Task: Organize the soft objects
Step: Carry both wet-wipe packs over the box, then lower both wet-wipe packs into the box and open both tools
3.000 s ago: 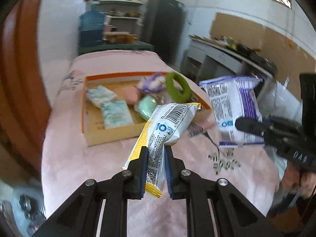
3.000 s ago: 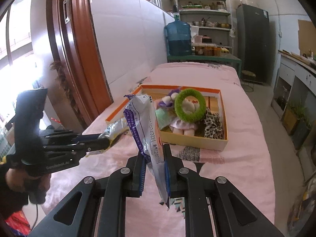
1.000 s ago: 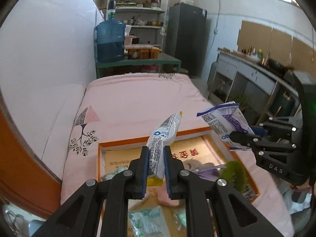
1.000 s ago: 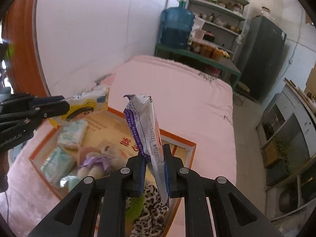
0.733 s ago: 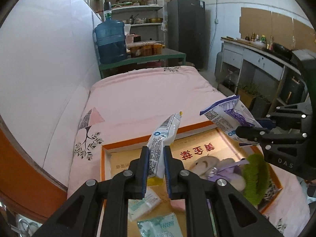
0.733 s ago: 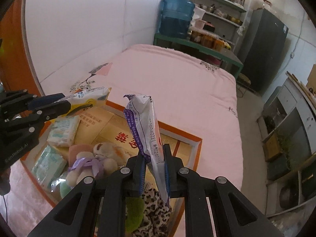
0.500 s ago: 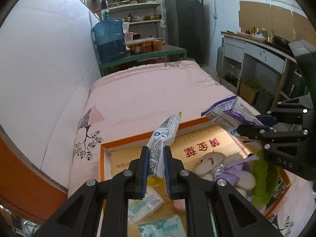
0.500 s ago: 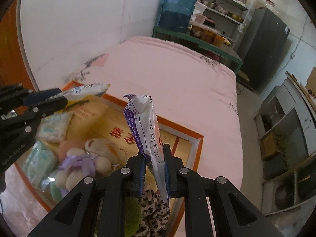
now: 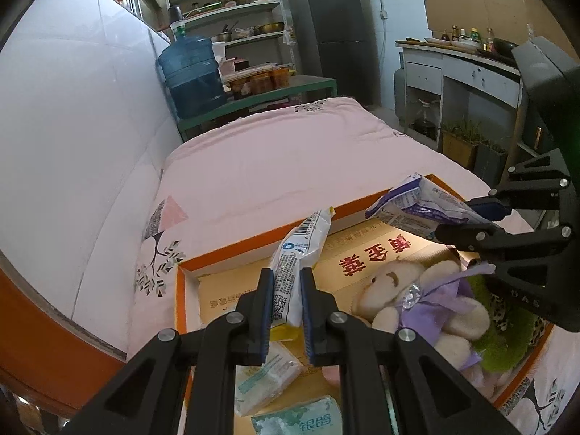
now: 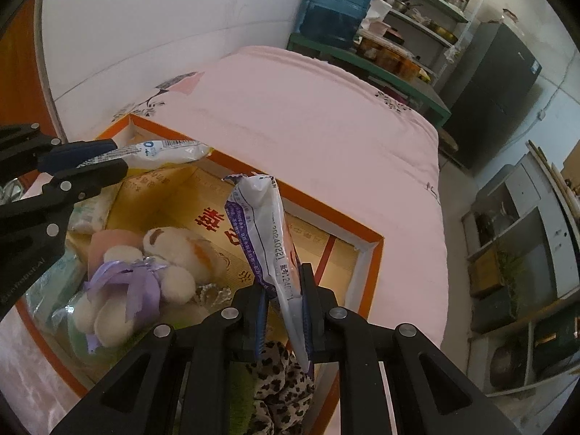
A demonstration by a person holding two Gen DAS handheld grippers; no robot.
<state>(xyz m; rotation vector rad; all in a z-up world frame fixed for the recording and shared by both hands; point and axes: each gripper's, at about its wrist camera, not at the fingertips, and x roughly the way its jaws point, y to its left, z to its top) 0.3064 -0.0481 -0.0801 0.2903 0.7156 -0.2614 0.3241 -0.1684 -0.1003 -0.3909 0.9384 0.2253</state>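
Snack packets are in both of my grippers, now held over the orange-rimmed cardboard box [image 9: 253, 244] on the pink bedspread [image 9: 290, 156]; three seconds ago I held them short of the box, with it lying ahead of me. On my left, the left gripper [image 9: 286, 311] is clamped tight on the white and yellow packet [image 9: 299, 253], whose barcoded end sticks up over the box's far left corner. Below it lie tissue packs [image 9: 266, 375], which a second ago sat lower in my view. Toward the middle, the cream plush bear with the purple ribbon [image 9: 417, 301] lies on the box floor, larger and nearer than before, with a green ring [image 9: 496, 344] and leopard-print cloth [image 10: 281, 380] beside it. On my right, the right gripper [image 10: 282, 311] pinches the white and purple packet [image 10: 264, 232] narrowly, upright over the box's right half, lower than a second ago.
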